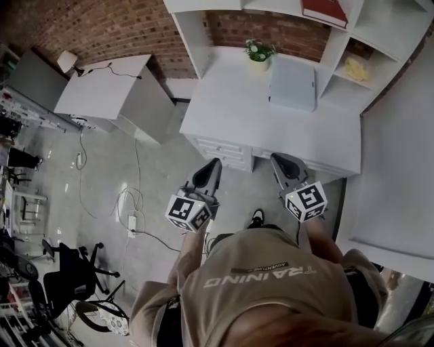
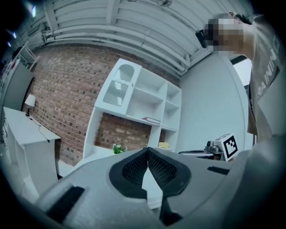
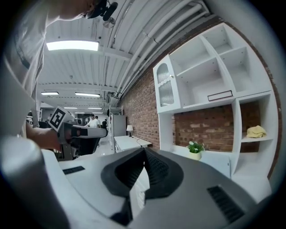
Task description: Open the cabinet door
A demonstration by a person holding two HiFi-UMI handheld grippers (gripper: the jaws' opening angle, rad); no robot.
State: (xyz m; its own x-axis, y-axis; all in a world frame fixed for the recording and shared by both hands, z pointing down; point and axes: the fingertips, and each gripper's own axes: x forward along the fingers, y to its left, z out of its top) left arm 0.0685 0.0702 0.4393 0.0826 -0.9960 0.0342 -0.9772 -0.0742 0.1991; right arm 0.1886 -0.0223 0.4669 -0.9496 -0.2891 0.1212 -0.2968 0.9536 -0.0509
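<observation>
The cabinet door [image 3: 166,88] is a white door with an arched ribbed-glass pane. It is closed, at the upper left of the white shelf unit above the desk, and also shows in the left gripper view [image 2: 118,86]. Both grippers are held level in front of the desk [image 1: 271,115], still short of its front edge and well below the door. My left gripper [image 1: 211,165] is shut and holds nothing, its pads meeting at the tips [image 2: 147,151]. My right gripper [image 1: 279,160] is also shut and empty [image 3: 144,150].
On the desk stand a small potted plant [image 1: 259,54] and a pale blue box [image 1: 293,83]; drawers [image 1: 220,150] face me. The shelves hold a red book [image 1: 324,10] and a yellow cloth [image 1: 354,68]. A second white desk [image 1: 112,91], floor cables [image 1: 132,210] and an office chair [image 1: 71,271] are to the left.
</observation>
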